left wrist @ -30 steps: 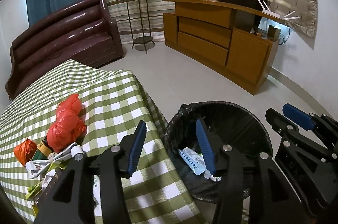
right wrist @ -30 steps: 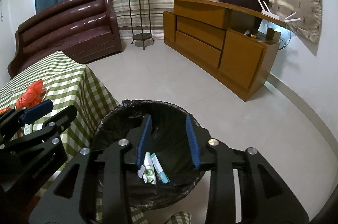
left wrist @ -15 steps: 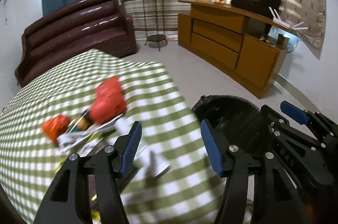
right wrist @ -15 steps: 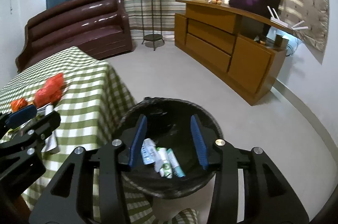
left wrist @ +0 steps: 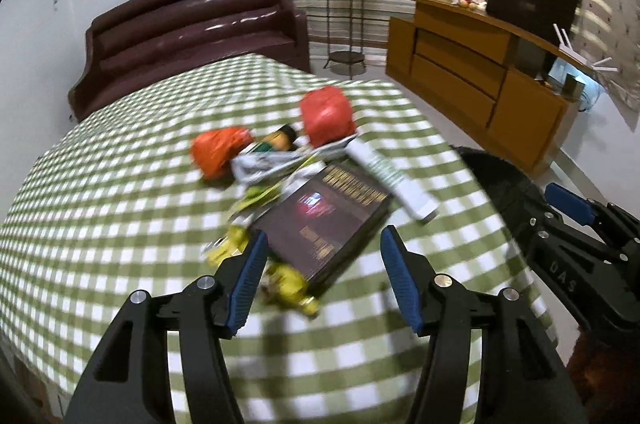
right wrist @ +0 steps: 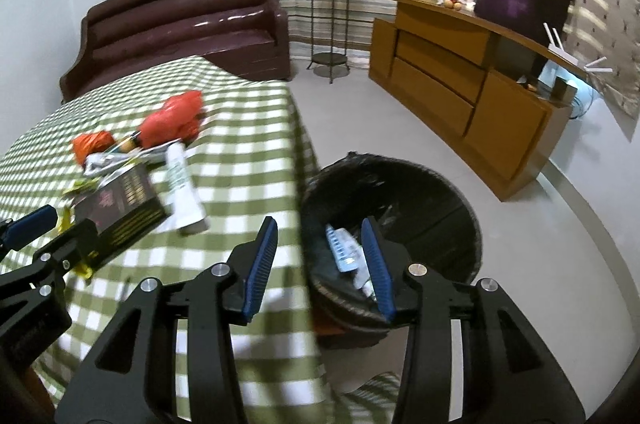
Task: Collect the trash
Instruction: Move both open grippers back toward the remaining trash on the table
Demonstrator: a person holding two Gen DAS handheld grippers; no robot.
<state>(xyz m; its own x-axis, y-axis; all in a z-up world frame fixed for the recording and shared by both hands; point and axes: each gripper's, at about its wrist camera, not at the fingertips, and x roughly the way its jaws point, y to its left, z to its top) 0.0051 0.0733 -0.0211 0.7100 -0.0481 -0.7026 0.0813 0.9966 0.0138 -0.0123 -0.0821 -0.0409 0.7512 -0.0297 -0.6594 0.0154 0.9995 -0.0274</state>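
left tongs: released, empty, over dark rectangular box on green-checked tabletop. right tongs: released, empty, beside black-lined round bin.

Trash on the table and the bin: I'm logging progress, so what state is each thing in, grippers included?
Left gripper: open, empty, over the dark box.
Right gripper: open, empty, at the bin's edge.
Dark box: lying flat on the table.
White tube: lying on the table, uncollected.
Red bag: crumpled, on the table.
Orange bag: crumpled, on the table.
Bin: lined, holding some trash.
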